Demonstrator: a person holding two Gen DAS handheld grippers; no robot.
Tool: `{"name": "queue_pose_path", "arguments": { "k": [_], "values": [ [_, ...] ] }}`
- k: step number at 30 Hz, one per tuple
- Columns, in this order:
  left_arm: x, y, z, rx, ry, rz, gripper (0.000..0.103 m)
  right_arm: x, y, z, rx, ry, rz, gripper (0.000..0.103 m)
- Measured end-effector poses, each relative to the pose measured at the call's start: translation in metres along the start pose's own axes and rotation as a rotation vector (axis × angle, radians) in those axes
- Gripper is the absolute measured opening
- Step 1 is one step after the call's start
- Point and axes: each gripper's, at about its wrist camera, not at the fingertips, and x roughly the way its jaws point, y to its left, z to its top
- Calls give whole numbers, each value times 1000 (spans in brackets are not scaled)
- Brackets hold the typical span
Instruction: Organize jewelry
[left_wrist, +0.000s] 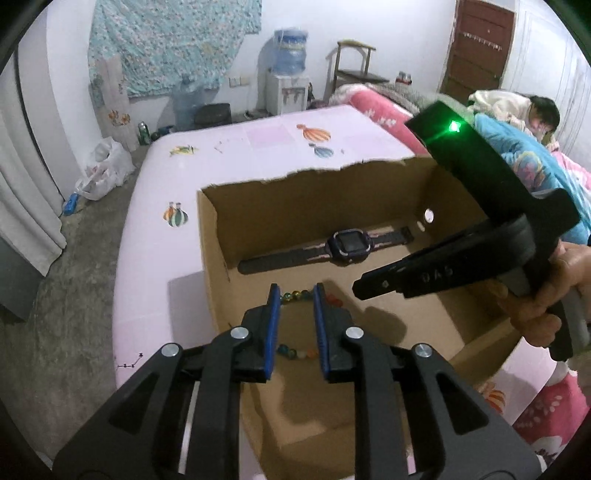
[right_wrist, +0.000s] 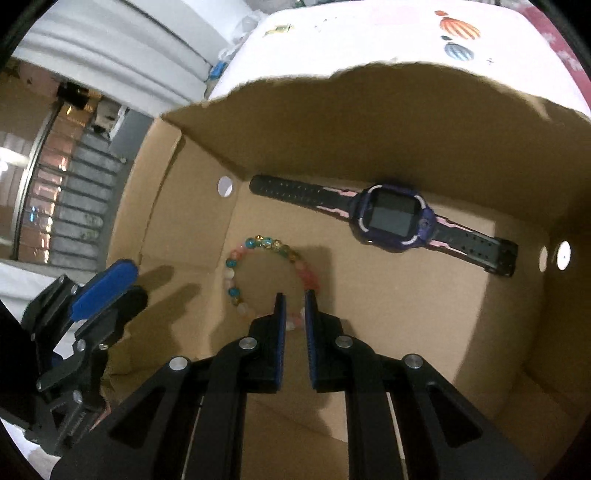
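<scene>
Left wrist view: cardboard box (left_wrist: 369, 192) on a pale printed bedcover (left_wrist: 159, 258). Beaded bracelet (left_wrist: 295, 295) on the box floor, showing between and beyond the fingers of the left gripper (left_wrist: 295, 293), which stands parted and holds nothing. Watch (left_wrist: 347, 243) flat near the far wall. Right gripper (left_wrist: 364, 288) enters from the right, hand-held, angled down; its opening cannot be told here.

Right wrist view: bracelet (right_wrist: 258, 273) seen whole, a ring; right gripper (right_wrist: 293, 299) narrowly parted at its near arc, gripping nothing. Left gripper (right_wrist: 110, 284) at the box's left.
</scene>
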Motion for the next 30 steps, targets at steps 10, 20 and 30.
{"name": "queue_pose_path", "arguments": {
  "k": [10, 20, 30],
  "values": [
    [-78, -1, -19, -36, -185, -22, 38, -98, 5, -48, -42, -267, -21, 44],
    [-136, -29, -93, 32, -283, -112, 69, -198, 16, -184, -226, -618, -122, 61],
    [-65, -75, -159, 49, -29, -113, 76, -126, -42, -275, 63, -481, -161, 62]
  ]
}}
